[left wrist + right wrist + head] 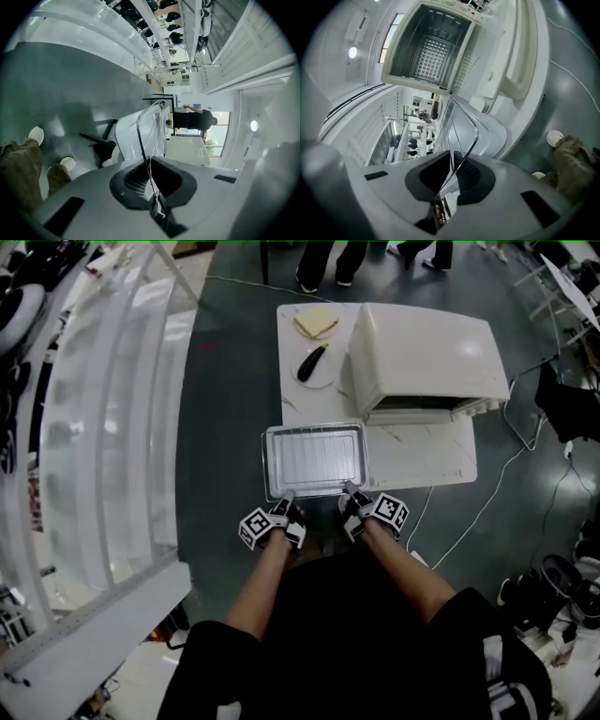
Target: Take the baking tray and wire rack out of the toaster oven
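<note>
Left gripper (287,498), right gripper (349,491) jaws pinch shiny rectangular baking tray's (314,428) 6 o'clock rim; ribbed wire rack (314,460) inside.

Person in black short-sleeved top (356,634), white print (500,676) at 4 o'clock; black-and-white left gripper (286,495) and right gripper (349,489) each carry a square-marker cube (255,526).

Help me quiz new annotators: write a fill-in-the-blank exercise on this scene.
1. The toaster oven has its door ____.
2. The wire rack lies in the baking tray, which is ____ the oven.
3. The left tongs and right tongs are both ____ on the tray's near rim.
Missing words: open; outside; shut.
</note>
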